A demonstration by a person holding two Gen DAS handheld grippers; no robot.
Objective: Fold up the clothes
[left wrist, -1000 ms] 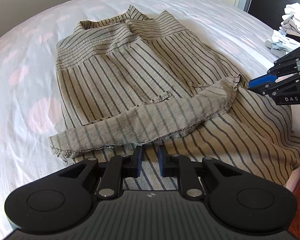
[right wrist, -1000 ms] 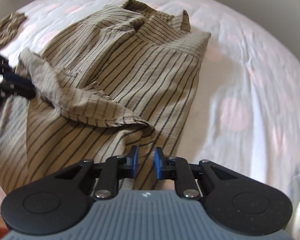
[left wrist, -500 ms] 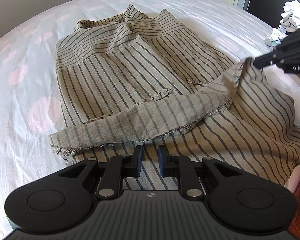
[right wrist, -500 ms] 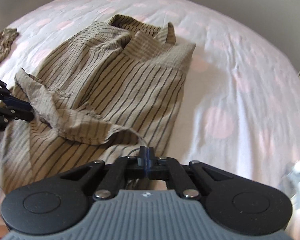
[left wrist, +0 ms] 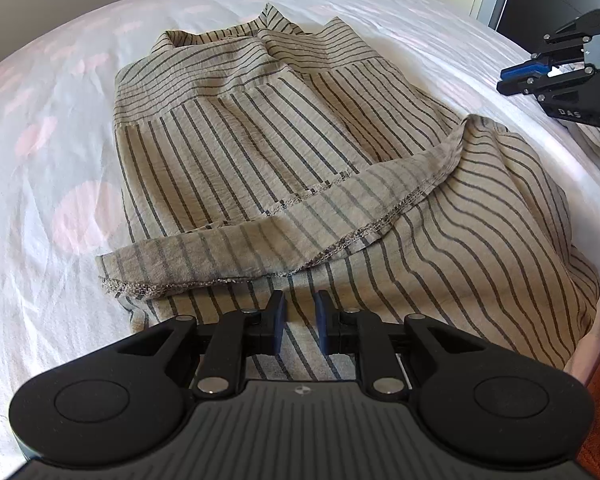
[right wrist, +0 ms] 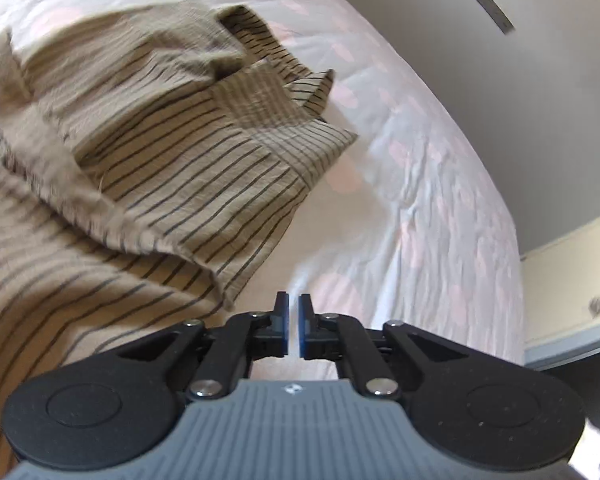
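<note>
Linen-like cloth, tan with thin dark stripes: the shirt (left wrist: pixel 268 152) lies spread on the bed (left wrist: pixel 60 128), collar end far from the left camera, its near hem partly turned back on itself so the stitched edge (left wrist: pixel 340 240) runs as a slanted band across the lower half. It sits toward the bed's near edge, with some fabric draping close to that edge on the right.

By the look of its soft creases and the way the folded band sags, the shirt is light, limp and thin. It should bunch and slide easily over the sheet, so a pinch on one layer may drag the rest. It is not fragile, but it will not hold a shape once let go. The stitched hem and its corners look the best places to take hold, since the doubled cloth there is thicker and less likely to slip from the pads.

Left tool (left wrist: pixel 300 312) hovers just above the near hem, jaws a small way apart with nothing between them. Right tool (right wrist: pixel 294 320) is off the shirt, over bare sheet beside its edge, its jaws opening and empty; from the left view it hangs in the air at the far right (left wrist: pixel 516 76).
</note>
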